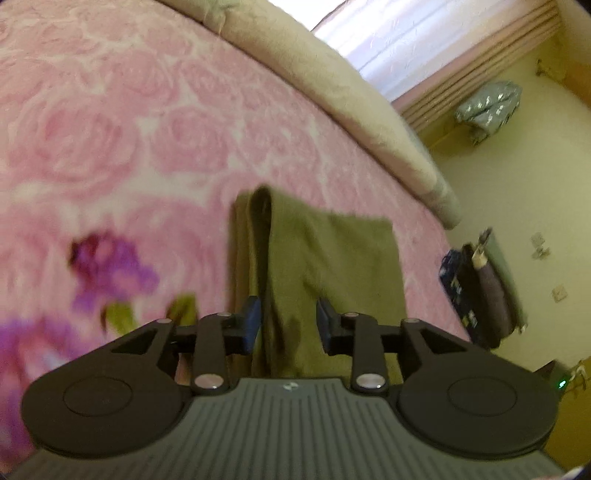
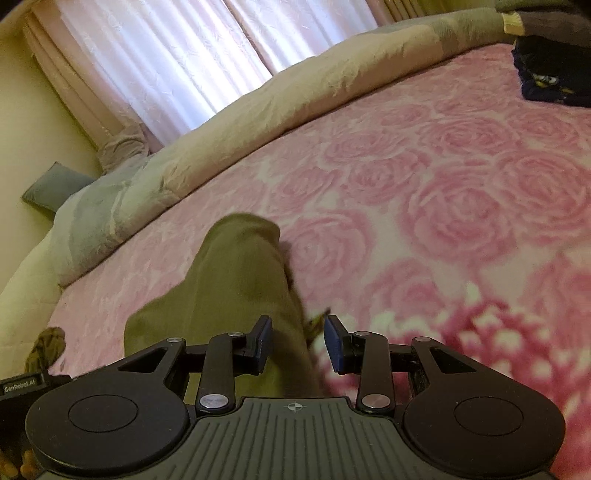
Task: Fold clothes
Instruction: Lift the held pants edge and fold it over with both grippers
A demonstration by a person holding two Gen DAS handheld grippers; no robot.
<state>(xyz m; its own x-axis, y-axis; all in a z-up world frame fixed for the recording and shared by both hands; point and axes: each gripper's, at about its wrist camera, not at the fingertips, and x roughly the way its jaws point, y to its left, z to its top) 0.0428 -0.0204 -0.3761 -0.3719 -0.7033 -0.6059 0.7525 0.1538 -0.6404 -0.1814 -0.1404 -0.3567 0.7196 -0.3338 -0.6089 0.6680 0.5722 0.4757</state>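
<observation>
My left hand-held gripper [image 1: 288,325] stands parted over the blurred olive-green folded cloth garment [image 1: 325,266], pads clear; my right hand-held gripper [image 2: 298,345] likewise parted, its grip on the cloth unclear; only its view shows dark folded clothes [image 2: 550,79] far off.

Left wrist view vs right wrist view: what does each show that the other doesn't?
Left wrist only: purple flower print on the bedspread, a silver patterned bundle by the wall, and dark bags beside the bed.

Right wrist only: a grey pillow in the corner and dark clothes at the far edge of the bed.

Both: the olive garment, pink rose bedspread, beige quilt, white curtains.
</observation>
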